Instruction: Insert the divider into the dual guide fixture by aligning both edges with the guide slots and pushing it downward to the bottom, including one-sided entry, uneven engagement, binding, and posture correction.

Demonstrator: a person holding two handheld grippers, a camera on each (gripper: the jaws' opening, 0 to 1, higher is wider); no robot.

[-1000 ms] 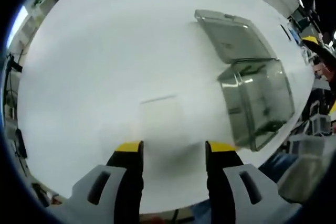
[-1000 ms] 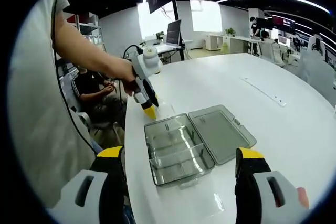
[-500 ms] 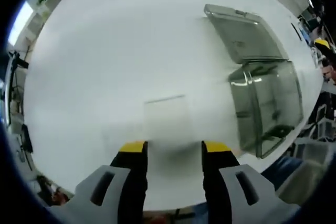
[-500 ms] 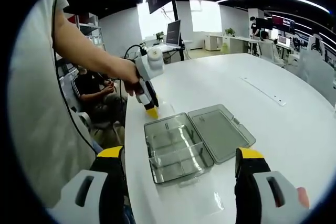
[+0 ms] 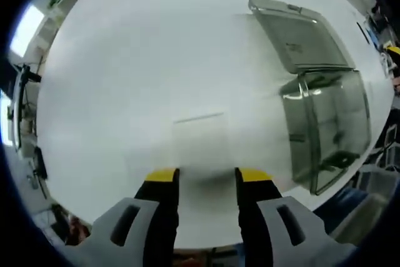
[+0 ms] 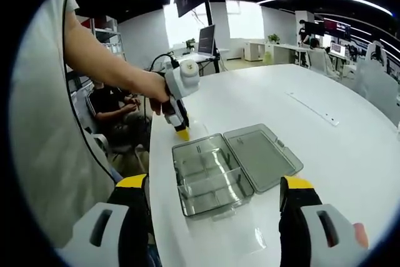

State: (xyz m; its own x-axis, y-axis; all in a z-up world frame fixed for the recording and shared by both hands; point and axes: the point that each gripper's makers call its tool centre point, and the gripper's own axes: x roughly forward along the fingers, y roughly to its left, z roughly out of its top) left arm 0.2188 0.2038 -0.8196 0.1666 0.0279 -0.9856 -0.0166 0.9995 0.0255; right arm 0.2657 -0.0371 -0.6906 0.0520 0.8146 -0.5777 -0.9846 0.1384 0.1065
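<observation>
Left gripper (image 5: pixel 205 176), lower centre, jaws spread astride flat clear divider (image 5: pixel 199 139) on table (image 5: pixel 112 79), set for pickup. Fixture box (image 5: pixel 328 129) at right, lid open for insertion. Right gripper (image 6: pixel 212 198) jaws wide, empty.

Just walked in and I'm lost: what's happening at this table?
A person works two handheld grippers over a white table. The left gripper is lowered with open jaws around a clear flat divider lying on the table. The right gripper hangs open above the clear box, whose lid lies open. Nothing is inserted yet.
</observation>
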